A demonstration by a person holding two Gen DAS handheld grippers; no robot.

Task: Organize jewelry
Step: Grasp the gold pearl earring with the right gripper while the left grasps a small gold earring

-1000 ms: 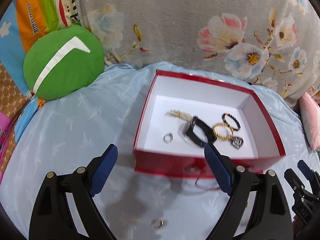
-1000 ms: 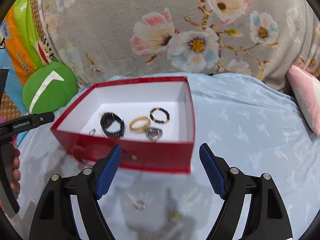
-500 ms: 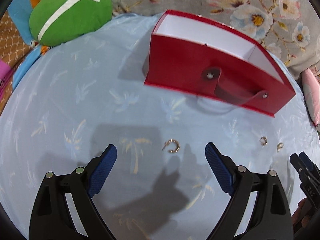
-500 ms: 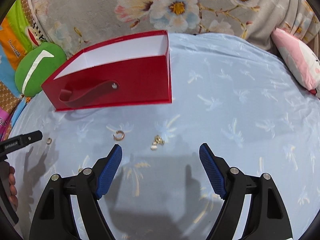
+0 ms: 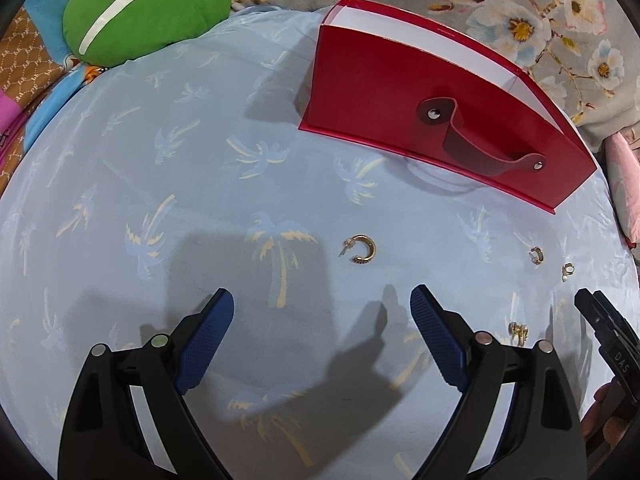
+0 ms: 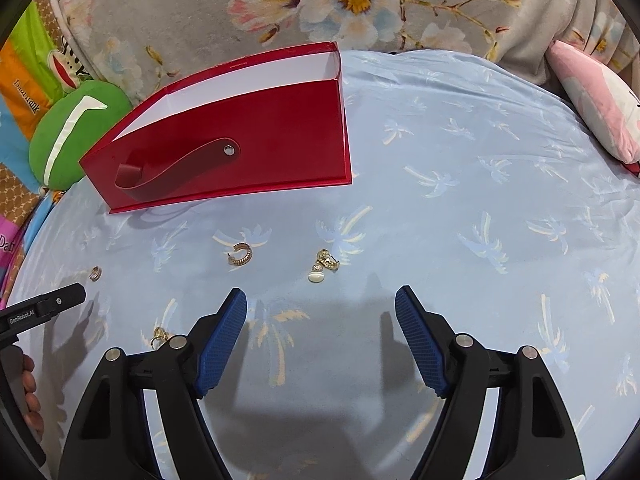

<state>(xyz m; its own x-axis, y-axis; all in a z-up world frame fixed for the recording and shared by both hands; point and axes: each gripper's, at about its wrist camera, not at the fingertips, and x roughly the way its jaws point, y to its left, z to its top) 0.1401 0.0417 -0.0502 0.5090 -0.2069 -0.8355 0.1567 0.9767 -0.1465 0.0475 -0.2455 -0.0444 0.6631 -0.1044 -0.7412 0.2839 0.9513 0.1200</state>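
Loose jewelry: four small gold pieces lie on the blue sheet (image 5: 120, 208), all outside the red box (image 5: 400, 92) and on its near side.
Piece nearest the left claw: an open gold hoop earring (image 5: 360, 249), just ahead of the left gripper (image 5: 322, 300) and slightly to the right of its centre line.
Pieces nearest the right claw: a ribbed hoop earring (image 6: 241, 255) and a pearl-drop piece (image 6: 325, 265), both just ahead of the right gripper (image 6: 320, 298), with the pearl-drop piece almost on its centre line.
Fourth piece: a small gold cluster (image 6: 160, 335), lying between the two grippers and partly hidden behind the right claw's left finger.
Left claw: spread wide, nothing between the pads, held low and angled down at the sheet.
Right claw: spread with nothing between the pads; its jaws have just been closing a little.
Step in hand: judged as the approach to a pickup, each claw lined up over its own piece and neither touching one yet.
Next move calls for: bringing the pads down on both sides of one thin piece and pinching it off soft cloth without catching the fabric, then carrying it over the box wall.
Box: one, strap handle facing the cameras; the wall hides the inside.
Surroundings: one green cushion (image 5: 148, 4), one pink cushion (image 6: 596, 96) and a floral blanket (image 6: 280, 4) behind.
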